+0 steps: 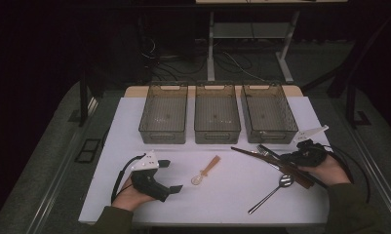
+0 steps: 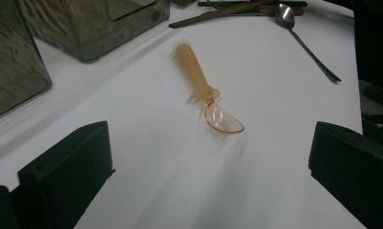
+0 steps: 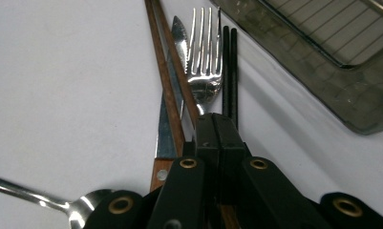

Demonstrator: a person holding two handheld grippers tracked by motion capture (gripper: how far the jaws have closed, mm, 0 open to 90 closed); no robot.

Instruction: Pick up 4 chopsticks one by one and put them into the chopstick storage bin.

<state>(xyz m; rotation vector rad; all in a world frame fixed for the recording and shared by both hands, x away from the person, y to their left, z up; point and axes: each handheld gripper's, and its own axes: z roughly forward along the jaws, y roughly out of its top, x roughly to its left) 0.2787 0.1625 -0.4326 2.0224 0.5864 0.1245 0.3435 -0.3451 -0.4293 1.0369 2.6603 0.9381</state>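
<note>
An amber plastic spoon with a clear bowl lies mid-table on the white mat. My left gripper stands open just left of it, jaws wide apart and empty, the spoon lying ahead between them. At the right, my right gripper is shut, its jaws pressed together low over a cutlery pile: a fork, a knife, brown chopsticks and black chopsticks. The jaws hide the handles beneath them. A metal spoon lies beside the pile.
Three grey see-through bins stand side by side along the far edge of the mat. The right bin's corner is close beside the cutlery pile. Bare mat lies between the amber spoon and the front edge.
</note>
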